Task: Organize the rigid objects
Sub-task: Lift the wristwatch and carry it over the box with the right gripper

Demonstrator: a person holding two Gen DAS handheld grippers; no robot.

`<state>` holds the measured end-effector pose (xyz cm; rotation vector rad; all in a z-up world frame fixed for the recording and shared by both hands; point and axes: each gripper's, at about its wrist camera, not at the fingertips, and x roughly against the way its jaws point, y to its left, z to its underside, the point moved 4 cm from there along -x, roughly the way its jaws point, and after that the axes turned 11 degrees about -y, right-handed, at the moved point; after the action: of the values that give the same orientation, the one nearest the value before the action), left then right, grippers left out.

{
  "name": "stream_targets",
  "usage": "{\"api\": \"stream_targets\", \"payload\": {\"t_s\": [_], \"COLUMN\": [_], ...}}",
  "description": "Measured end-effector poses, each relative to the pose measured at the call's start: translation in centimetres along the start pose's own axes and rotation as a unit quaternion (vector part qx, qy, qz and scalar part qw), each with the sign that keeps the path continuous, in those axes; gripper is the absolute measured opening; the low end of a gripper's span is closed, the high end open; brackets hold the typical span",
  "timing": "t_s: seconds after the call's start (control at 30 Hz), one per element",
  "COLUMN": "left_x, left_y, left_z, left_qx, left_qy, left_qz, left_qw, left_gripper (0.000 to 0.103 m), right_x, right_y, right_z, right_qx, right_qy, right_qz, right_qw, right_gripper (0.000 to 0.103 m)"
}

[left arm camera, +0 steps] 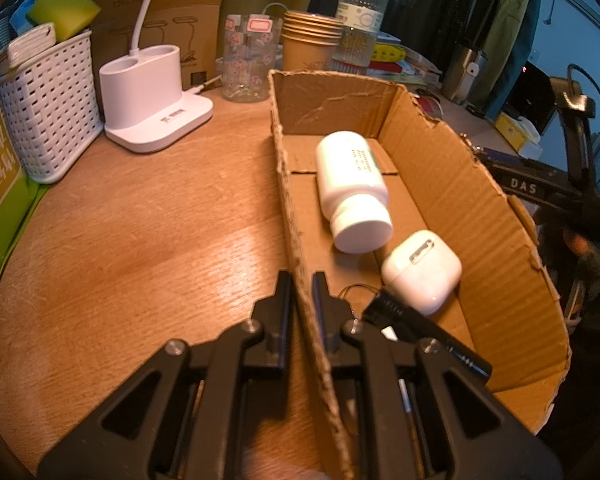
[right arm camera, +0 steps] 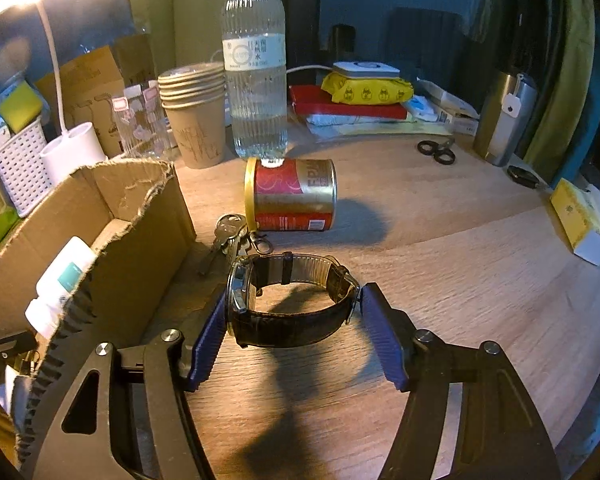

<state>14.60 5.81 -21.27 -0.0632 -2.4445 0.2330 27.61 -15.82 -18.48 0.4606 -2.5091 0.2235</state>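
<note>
Our left gripper is clamped shut on the near end of the box wall, one finger outside and one inside the cardboard. Inside the box we see a white bottle lying on its side with its cap toward us, a white earbud case just beside the cap, and a black object at the near end that we cannot identify, partly hidden behind our gripper.

Our right gripper stands wide around the watch, which sits on the table just right of the box. The left blue pad touches the watch face; the right pad sits at the strap's buckle end, though we cannot tell whether it presses. The watch rests on the wood.

Beyond the watch lie keys, and past them a red can on its side. A water bottle and stacked cups stand behind the can.
</note>
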Motion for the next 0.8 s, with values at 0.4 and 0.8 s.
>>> {"api": "stream_targets", "payload": {"t_s": [0.4, 0.8], "left_x": [0.0, 0.0], "left_y": [0.0, 0.0], "left_z": [0.0, 0.0], "left_qx": [0.0, 0.0], "left_qy": [0.0, 0.0], "left_qz": [0.0, 0.0], "left_qw": [1.0, 1.0], "left_gripper": [0.011, 0.011], "right_x": [4.0, 7.5], "right_y": [0.8, 4.8], "right_z": [-2.0, -3.5], "right_qx": [0.008, 0.044], "right_qy": [-0.048, -0.084], "right_qz": [-0.004, -0.037], "right_qw": [0.999, 0.995], "right_gripper": [0.069, 0.069]}}
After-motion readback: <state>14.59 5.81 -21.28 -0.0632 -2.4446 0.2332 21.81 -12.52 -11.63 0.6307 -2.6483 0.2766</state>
